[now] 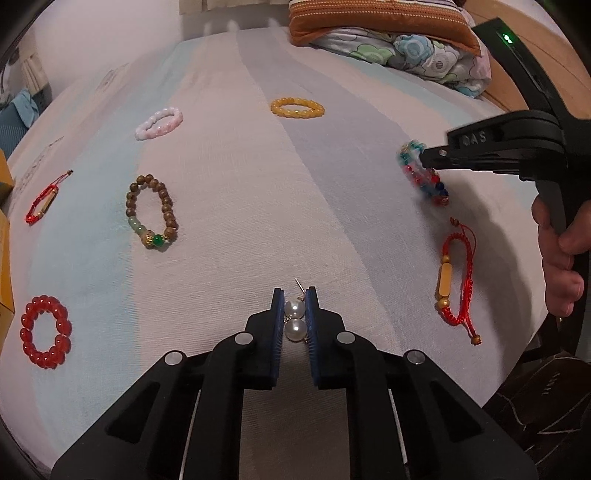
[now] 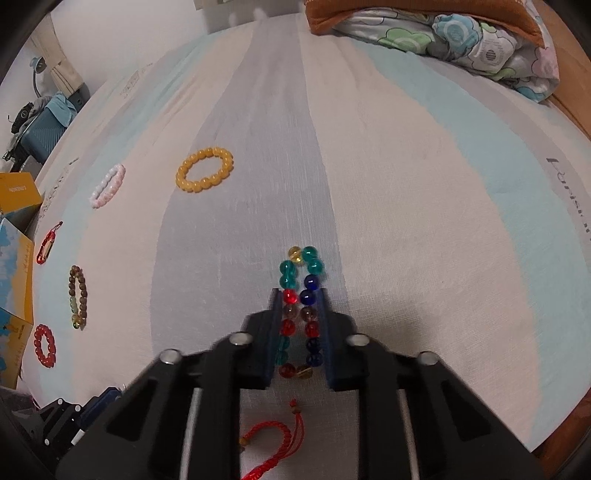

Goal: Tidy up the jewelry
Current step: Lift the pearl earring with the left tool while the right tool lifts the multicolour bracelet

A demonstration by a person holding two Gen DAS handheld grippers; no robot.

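My left gripper (image 1: 294,295) is shut on a pair of pearl earrings (image 1: 295,320), two white pearls with a thin hook poking out in front, just above the bed sheet. My right gripper (image 2: 298,293) is shut on a multicoloured glass bead bracelet (image 2: 301,280), squeezed into a long loop between the pads; it also shows in the left wrist view (image 1: 421,173). On the sheet lie a yellow bead bracelet (image 1: 297,108), a pink one (image 1: 159,123), a brown wooden one (image 1: 152,211), a red bead one (image 1: 46,331) and two red cord bracelets (image 1: 456,280) (image 1: 44,201).
A striped sheet (image 1: 229,177) covers the bed. A folded floral quilt (image 1: 406,51) and an orange pillow (image 1: 369,16) lie at the far end. Yellow boxes (image 2: 18,236) stand off the left edge. The wooden bed frame (image 2: 576,107) runs along the right.
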